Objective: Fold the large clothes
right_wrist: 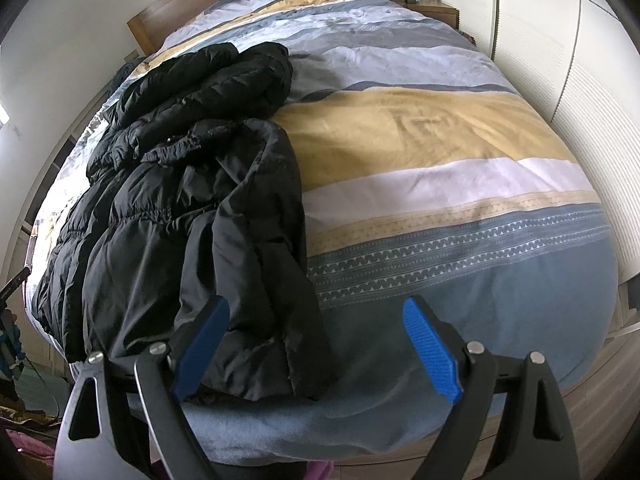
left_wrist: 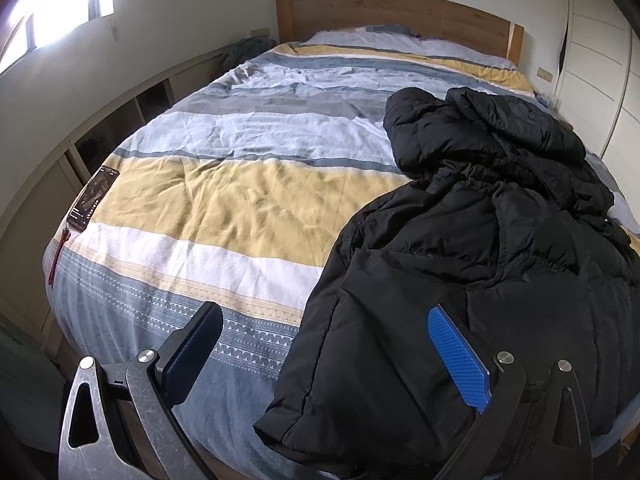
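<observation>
A black puffer jacket [left_wrist: 472,248] lies crumpled on the striped bed cover, its hood end toward the headboard and its hem at the foot edge. It also shows in the right wrist view [right_wrist: 180,200], at the left. My left gripper [left_wrist: 324,316] is open and empty, held above the foot of the bed with the jacket's lower left corner between its blue-padded fingers [left_wrist: 456,356]. My right gripper [right_wrist: 316,312] is open and empty, above the jacket's lower right corner at the foot edge.
The bed [left_wrist: 224,200] has a yellow, white and blue-grey striped cover and a wooden headboard [left_wrist: 392,16]. A phone [left_wrist: 94,196] with a red strap lies at the bed's left edge. White wardrobe doors [right_wrist: 568,80] stand along the right side; low shelves [left_wrist: 132,108] run along the left.
</observation>
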The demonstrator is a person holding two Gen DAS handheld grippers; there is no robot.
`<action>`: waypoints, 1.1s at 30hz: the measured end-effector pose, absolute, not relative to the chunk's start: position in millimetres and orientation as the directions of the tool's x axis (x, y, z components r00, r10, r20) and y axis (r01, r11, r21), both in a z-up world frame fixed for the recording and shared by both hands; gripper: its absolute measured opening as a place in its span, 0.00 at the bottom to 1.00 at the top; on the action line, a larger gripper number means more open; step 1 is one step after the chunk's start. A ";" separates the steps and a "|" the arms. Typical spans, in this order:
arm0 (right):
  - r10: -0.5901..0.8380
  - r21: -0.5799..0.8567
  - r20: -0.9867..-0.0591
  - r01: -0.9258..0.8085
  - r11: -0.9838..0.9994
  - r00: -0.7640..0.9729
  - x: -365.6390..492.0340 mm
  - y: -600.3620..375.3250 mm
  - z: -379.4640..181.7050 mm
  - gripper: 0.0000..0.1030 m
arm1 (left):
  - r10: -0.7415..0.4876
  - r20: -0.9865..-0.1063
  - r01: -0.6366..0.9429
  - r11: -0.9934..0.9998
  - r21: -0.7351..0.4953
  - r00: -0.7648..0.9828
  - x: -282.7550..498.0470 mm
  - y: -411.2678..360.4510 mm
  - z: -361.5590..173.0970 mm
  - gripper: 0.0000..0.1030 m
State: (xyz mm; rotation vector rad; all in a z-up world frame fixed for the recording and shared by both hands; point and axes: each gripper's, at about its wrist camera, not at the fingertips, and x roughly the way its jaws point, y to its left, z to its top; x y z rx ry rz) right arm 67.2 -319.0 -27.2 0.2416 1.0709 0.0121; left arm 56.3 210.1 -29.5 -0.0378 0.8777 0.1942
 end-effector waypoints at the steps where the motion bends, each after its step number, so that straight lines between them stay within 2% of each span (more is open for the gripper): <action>1: 0.128 0.204 -0.867 0.107 0.973 0.481 67.4 -318.8 -28.0 0.86 | 0.152 -0.769 -0.183 0.982 0.046 0.621 56.8 210.2 -30.3 0.98; 21: 0.145 0.229 -0.861 0.117 0.966 0.487 69.0 -323.9 -32.8 0.86 | 0.130 -0.800 -0.178 0.984 0.029 0.586 63.6 214.5 -47.8 0.99; 33: 0.238 0.316 -0.848 0.091 0.944 0.473 71.5 -321.3 -50.0 0.86 | 0.009 -0.809 -0.197 0.971 -0.132 0.587 67.6 246.5 -53.0 0.99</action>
